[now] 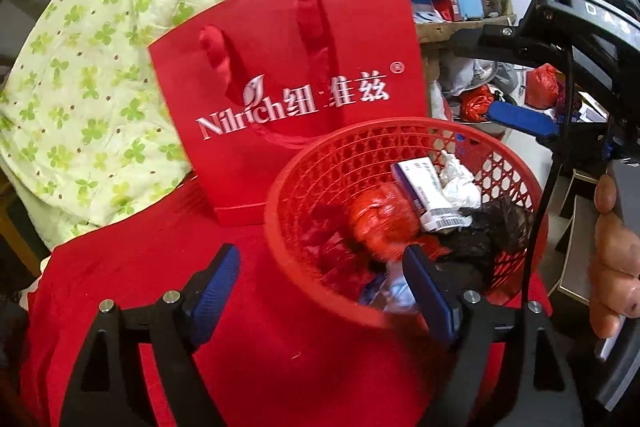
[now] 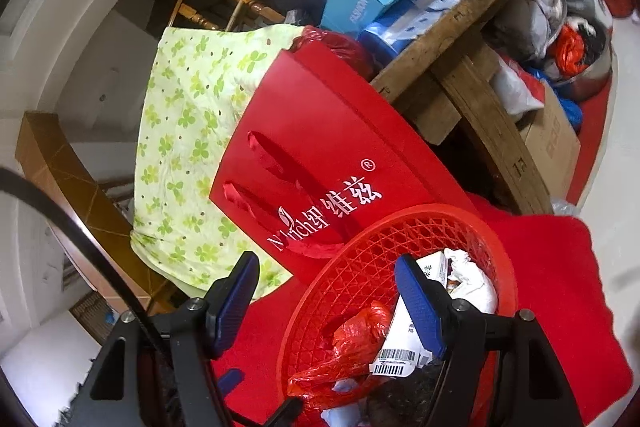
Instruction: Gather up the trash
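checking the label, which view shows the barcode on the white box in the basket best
The right wrist view: the barcode lies close, sharp and facing the camera. The left wrist view shows it smaller, angled, at the white box's lower end.

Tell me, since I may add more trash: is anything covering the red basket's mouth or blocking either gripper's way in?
Nothing visible does. The red basket has no lid, and its mouth is open above the trash. The left gripper and right gripper are both open and empty, with one finger of each already across the rim.

Both wrist views close above, apparently angled down, sharing red basket [image 1: 400, 227] [image 2: 400, 267]
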`<action>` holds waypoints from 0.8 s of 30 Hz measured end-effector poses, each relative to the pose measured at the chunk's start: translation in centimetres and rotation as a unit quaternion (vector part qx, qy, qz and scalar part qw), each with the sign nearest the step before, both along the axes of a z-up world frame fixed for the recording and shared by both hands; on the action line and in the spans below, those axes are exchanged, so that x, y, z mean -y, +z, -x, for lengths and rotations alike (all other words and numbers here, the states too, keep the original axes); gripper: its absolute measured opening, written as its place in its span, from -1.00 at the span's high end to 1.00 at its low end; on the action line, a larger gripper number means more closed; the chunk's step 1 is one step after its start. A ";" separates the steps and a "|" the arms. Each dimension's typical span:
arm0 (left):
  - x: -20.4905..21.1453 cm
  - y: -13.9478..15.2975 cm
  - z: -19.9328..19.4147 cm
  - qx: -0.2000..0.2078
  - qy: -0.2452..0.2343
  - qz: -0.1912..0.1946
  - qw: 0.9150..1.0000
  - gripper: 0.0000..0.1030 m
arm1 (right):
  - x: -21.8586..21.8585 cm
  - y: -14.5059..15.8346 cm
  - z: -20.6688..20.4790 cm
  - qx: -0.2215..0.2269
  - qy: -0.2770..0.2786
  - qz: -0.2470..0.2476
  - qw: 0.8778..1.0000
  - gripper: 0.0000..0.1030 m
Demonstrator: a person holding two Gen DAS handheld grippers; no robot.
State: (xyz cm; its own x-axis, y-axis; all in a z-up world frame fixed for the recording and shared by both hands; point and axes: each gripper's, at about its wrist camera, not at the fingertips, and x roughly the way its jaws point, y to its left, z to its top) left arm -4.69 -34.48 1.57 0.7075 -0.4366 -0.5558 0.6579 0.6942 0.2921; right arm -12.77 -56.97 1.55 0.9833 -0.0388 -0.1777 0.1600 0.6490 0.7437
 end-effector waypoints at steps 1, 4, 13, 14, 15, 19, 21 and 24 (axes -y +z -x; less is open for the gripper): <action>-0.6 0.1 -0.1 -0.002 0.004 0.002 1.000 -0.64 | -0.4 0.2 -0.1 -0.002 -0.003 0.010 1.000 -0.44; -1.9 0.1 -0.5 -0.010 0.012 0.002 1.000 -0.65 | -1.8 0.9 -0.7 -0.009 -0.015 0.043 0.999 -0.44; -5.5 -0.2 -3.0 -0.061 0.016 0.022 0.998 -0.65 | -6.4 2.2 -3.0 -0.033 -0.038 0.125 0.991 -0.44; -5.7 -0.2 -3.2 -0.062 0.014 0.021 0.998 -0.66 | -6.8 2.3 -3.2 -0.035 -0.040 0.131 0.990 -0.44; -5.8 -0.2 -3.3 -0.062 0.013 0.019 0.998 -0.66 | -7.1 2.3 -3.4 -0.037 -0.041 0.134 0.989 -0.44; -6.3 0.3 -3.5 -0.062 0.009 0.022 0.998 -0.66 | -8.2 2.3 -4.2 -0.049 -0.042 0.142 0.988 -0.44; -6.5 0.8 -3.2 -0.059 0.006 0.025 0.998 -0.66 | -8.8 2.4 -4.4 -0.053 -0.048 0.153 0.986 -0.44; -6.9 1.5 -2.4 -0.047 0.000 0.024 0.999 -0.66 | -9.7 2.6 -4.3 -0.062 -0.063 0.178 0.980 -0.44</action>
State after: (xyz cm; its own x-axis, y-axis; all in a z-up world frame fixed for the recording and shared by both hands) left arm -2.25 -27.56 3.07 0.6535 -0.4640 -0.5980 0.6806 0.7059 0.1961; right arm -8.43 -47.31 4.10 0.9385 -0.2395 -0.2486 0.3302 0.8328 0.4443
